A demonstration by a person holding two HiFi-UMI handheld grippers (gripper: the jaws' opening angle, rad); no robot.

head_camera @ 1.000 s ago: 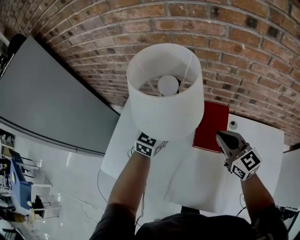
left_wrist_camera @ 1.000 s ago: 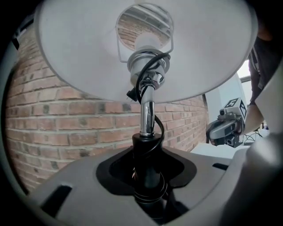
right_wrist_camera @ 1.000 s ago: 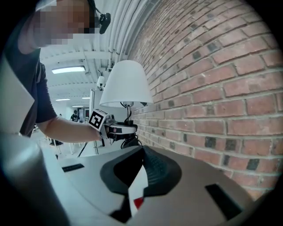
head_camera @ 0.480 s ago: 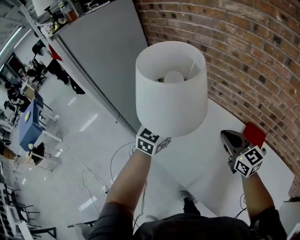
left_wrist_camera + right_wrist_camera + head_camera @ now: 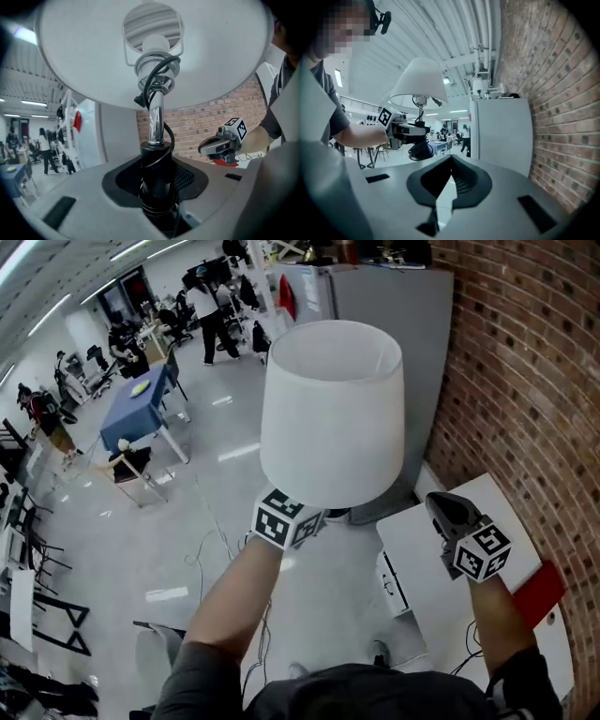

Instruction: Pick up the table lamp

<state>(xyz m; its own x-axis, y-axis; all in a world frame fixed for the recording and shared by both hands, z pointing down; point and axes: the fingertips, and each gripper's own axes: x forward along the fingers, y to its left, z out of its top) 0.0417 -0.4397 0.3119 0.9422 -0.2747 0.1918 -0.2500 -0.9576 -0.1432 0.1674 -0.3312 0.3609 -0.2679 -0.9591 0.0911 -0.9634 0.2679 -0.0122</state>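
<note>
My left gripper (image 5: 292, 519) is clamped on the table lamp with the white drum shade and chrome stem (image 5: 333, 413). The lamp is off the white table (image 5: 422, 545) and upright in the air in front of me, with open floor beneath it. I grip it low on the black collar under the stem, I think because that is the narrowest rigid part. The shade would crush, and a low hold lets the lamp stand straight above my hand rather than swing.

My right gripper (image 5: 448, 514) is empty, its jaws drawn together on nothing. It floats beside the lamp over the near corner of the table, close enough to steady the lamp if it leans. A flat red thing (image 5: 542, 589) lies further along the table by the brick wall (image 5: 525, 362).

In the head view the shade covers the grip entirely, and only the marker cube shows. The left gripper view supplies the rest. The jaws hug the black collar (image 5: 157, 180), the black cord (image 5: 157, 82) is looped round the stem, and the bulb socket sits up inside the shade. Only the right gripper view shows the lamp side-on (image 5: 419, 82), level in the shade, with its dark round base (image 5: 421, 151) hanging clear below the left gripper. It also shows my own closed jaws (image 5: 443, 190).
</note>
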